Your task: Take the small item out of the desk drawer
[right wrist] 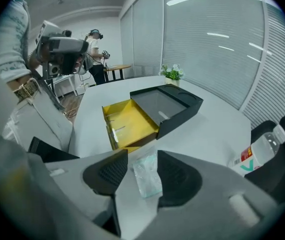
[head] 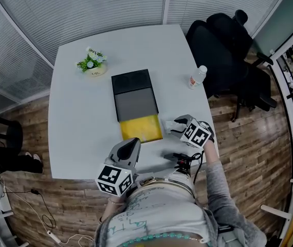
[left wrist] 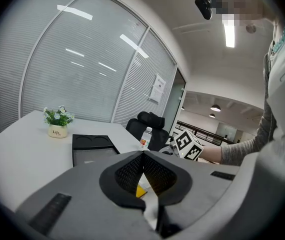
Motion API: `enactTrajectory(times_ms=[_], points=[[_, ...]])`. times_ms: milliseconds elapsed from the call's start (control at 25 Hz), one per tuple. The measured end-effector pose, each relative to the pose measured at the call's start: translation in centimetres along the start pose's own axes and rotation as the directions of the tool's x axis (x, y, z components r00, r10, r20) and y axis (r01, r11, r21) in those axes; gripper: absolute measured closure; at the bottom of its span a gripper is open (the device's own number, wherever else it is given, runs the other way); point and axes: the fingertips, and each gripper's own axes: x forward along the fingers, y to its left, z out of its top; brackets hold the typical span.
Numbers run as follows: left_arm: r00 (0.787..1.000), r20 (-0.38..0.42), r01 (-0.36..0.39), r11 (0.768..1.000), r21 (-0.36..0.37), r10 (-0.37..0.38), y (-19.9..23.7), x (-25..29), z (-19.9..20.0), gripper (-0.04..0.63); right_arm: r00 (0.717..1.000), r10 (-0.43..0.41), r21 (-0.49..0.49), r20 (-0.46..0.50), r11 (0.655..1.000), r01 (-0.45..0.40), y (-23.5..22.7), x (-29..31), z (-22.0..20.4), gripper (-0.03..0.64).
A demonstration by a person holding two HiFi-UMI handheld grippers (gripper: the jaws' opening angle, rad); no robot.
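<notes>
The black desk organizer [head: 132, 94] lies mid-table with its yellow drawer [head: 141, 127] pulled out toward me; the drawer [right wrist: 130, 121] looks almost bare. Just right of the drawer, my right gripper [head: 175, 125] points steeply down. In the right gripper view it [right wrist: 142, 156] stands open above the table. A small clear plastic packet [right wrist: 146, 178] lies flat on the white table between the jaws, with neither pad touching it. My left gripper [head: 133, 142] hovers at the drawer's near left corner. In its own view, the left gripper [left wrist: 142, 156] has its tips together and nothing in them.
A small potted plant [head: 91, 63] stands at the table's far left. A water bottle [head: 198, 76] stands near the right edge, with a black office chair [head: 223, 45] beyond it. A black device with cables [head: 180, 157] lies at the near edge.
</notes>
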Motion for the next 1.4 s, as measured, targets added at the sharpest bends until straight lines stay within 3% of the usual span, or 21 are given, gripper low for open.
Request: enactTrajectory(times_ms=[160,320,800,920,1080,1400], points=[[1.000,0.001,0.004,1.000,0.001,-0.004,0.1,0.0,0.0,0.598,0.999,0.003,-0.040,0.038,0.999,-0.001,1.1,-1.1,2.0,0.488],[1.000,0.007,0.011,1.000,0.003,-0.011,0.0,0.4,0.4,0.598,0.994,0.011,-0.080,0.113,0.997,-0.002,2.3,-2.3,4.3,0.611],[0.999,0.023,0.032,0.999,0.019,-0.032,-0.7,1.2,0.6,0.598,0.911,0.059,-0.186,0.407,0.982,0.019,6.8,-5.9,10.5,0.614],[0.999,0.030,0.029,0.999,0.022,-0.030,-0.7,1.1,0.5,0.598,0.872,0.061,-0.173,0.486,0.985,0.028,7.5,-6.8,12.1,0.614],[0.998,0.052,0.016,0.999,0.037,-0.018,-0.5,1.0,1.1,0.598,0.794,0.065,-0.129,0.604,0.992,0.017,8.0,-8.2,14.6,0.614],[0.985,0.173,-0.007,0.993,0.114,-0.013,-0.6,0.8,4.5,0.598,0.685,0.016,-0.078,0.728,0.995,0.060,8.0,-11.6,18.9,0.614]])
